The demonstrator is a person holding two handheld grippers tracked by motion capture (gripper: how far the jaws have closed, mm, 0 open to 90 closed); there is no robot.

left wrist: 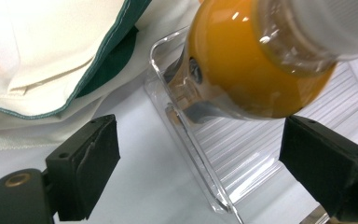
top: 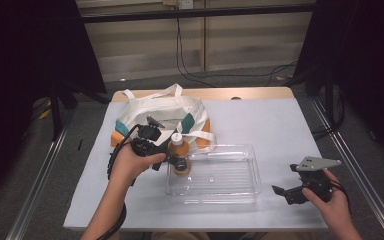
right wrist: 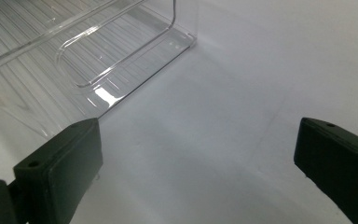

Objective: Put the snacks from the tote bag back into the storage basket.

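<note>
A bottle of orange juice (top: 178, 149) with a white cap stands upright in the left end of a clear plastic tray (top: 240, 194). My left gripper (top: 179, 163) reaches in from the left at the bottle's lower part. In the left gripper view its jaws (left wrist: 200, 158) stand wide open, with the bottle (left wrist: 251, 60) just ahead of them over the tray's corner (left wrist: 186, 135). My right gripper (top: 284, 179) hovers open to the right of the tray. In the right gripper view the gripper (right wrist: 198, 158) holds nothing, and the tray's end (right wrist: 74, 60) lies at the upper left.
A white tote bag (top: 155, 112) with teal and orange panels lies behind the tray at the back left, its cloth (left wrist: 42, 60) close to my left gripper. A white cover lies over the table (top: 280, 125). Cables trail on the floor beyond.
</note>
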